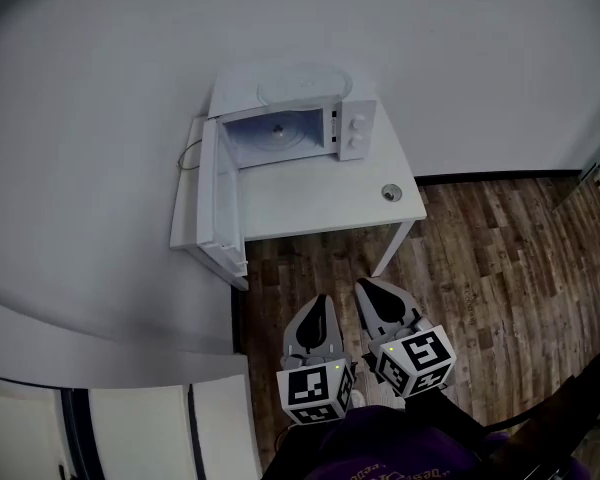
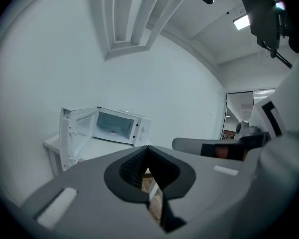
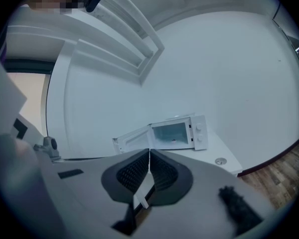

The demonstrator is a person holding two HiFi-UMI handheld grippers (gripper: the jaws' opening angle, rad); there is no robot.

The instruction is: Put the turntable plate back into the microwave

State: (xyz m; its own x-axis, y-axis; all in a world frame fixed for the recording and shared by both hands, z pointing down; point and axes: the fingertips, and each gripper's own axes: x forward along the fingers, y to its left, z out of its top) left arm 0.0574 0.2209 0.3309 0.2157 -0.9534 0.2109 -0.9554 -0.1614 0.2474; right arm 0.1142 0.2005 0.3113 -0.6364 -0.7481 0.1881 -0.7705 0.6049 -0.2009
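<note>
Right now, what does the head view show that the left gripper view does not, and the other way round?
Only the head view: a round disc lying on top of the microwave, probably the turntable plate; a small round thing on the table; and the marker cubes on the left gripper and right gripper.
Only the left gripper view: a ceiling light, a doorway, and the left gripper's jaws up close, shut on nothing.
Both: the white microwave, door open, on the white table.

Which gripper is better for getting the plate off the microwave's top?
The right gripper, narrowly. Both are shut, side by side, far from the table. The open door juts out on the side of the left gripper; the right's way to the plate looks clear.
</note>
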